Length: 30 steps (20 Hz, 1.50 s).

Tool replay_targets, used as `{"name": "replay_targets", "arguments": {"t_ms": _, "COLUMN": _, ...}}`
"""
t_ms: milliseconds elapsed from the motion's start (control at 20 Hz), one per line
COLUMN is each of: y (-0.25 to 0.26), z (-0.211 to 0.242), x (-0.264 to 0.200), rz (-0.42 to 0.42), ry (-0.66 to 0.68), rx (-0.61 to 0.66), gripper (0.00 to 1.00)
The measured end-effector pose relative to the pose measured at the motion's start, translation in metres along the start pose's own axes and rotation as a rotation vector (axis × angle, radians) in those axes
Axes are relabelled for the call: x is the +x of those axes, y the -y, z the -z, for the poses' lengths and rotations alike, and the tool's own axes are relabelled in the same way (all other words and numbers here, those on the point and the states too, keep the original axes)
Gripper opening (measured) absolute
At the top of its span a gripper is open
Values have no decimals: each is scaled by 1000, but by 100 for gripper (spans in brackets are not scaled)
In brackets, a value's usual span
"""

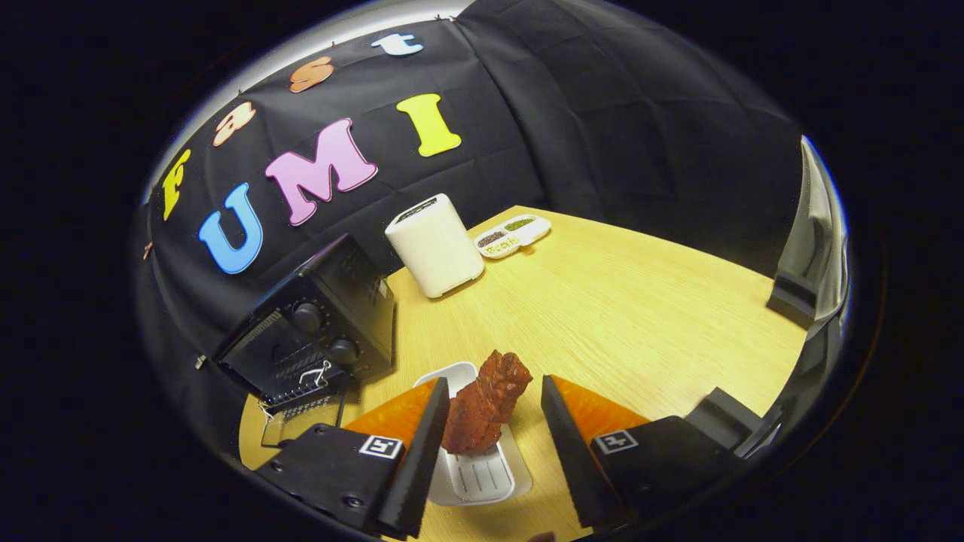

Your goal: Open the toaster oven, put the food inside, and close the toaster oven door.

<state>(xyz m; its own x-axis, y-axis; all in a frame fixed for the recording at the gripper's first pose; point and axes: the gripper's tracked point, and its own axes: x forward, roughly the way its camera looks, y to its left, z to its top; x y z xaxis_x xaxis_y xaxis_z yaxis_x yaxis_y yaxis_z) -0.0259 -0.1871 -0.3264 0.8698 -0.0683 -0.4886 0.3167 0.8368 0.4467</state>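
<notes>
The gripper (493,444) is spread wide, its fingers flanking a lumpy reddish-brown piece of food (482,406) standing on a white ridged tray (482,478). The food looks light, rigid and bumpy, so pinching its thick middle seems safest.

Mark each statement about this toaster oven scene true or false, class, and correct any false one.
1. The toaster oven door hangs open. True.
2. The gripper is shut on the red-brown food. False: the food touches one finger, but a gap separates it from the other, so the gripper is open.
3. The food sits above a white tray on the wooden table. True.
4. The white appliance stands between the fingers. False: it stands far beyond them, next to the oven.
5. A small divided dish lies beside the white appliance. True.
6. The food is already inside the oven. False: it is between the fingers, outside the oven.
</notes>
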Motion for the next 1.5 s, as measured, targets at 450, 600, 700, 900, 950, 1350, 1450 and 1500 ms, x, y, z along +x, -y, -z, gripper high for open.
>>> {"name": "replay_targets", "arguments": {"t_ms": 450, "y": -18, "z": 6, "x": 13, "rz": -86, "ry": -108, "rx": 131, "gripper": 21}}
{"name": "replay_targets", "arguments": {"t_ms": 600, "y": -17, "z": -3, "x": 9, "rz": -81, "ry": -94, "rx": 135, "gripper": 14}}
{"name": "replay_targets", "arguments": {"t_ms": 700, "y": -15, "z": -9, "x": 5, "rz": -75, "ry": -84, "rx": 137, "gripper": 14}}
{"name": "replay_targets", "arguments": {"t_ms": 900, "y": -20, "z": -23, "x": -9, "rz": -86, "ry": -65, "rx": 175, "gripper": 14}}
{"name": "replay_targets", "arguments": {"t_ms": 950, "y": -23, "z": -26, "x": -13, "rz": -90, "ry": -64, "rx": 175, "gripper": 14}}
{"name": "replay_targets", "arguments": {"t_ms": 1350, "y": -100, "z": -39, "x": -45, "rz": -201, "ry": -59, "rx": 246, "gripper": 14}}
{"name": "replay_targets", "arguments": {"t_ms": 1450, "y": -129, "z": -32, "x": -49, "rz": -244, "ry": -74, "rx": 249, "gripper": 14}}
{"name": "replay_targets", "arguments": {"t_ms": 1500, "y": -145, "z": -29, "x": -50, "rz": -268, "ry": -87, "rx": 255, "gripper": 14}}
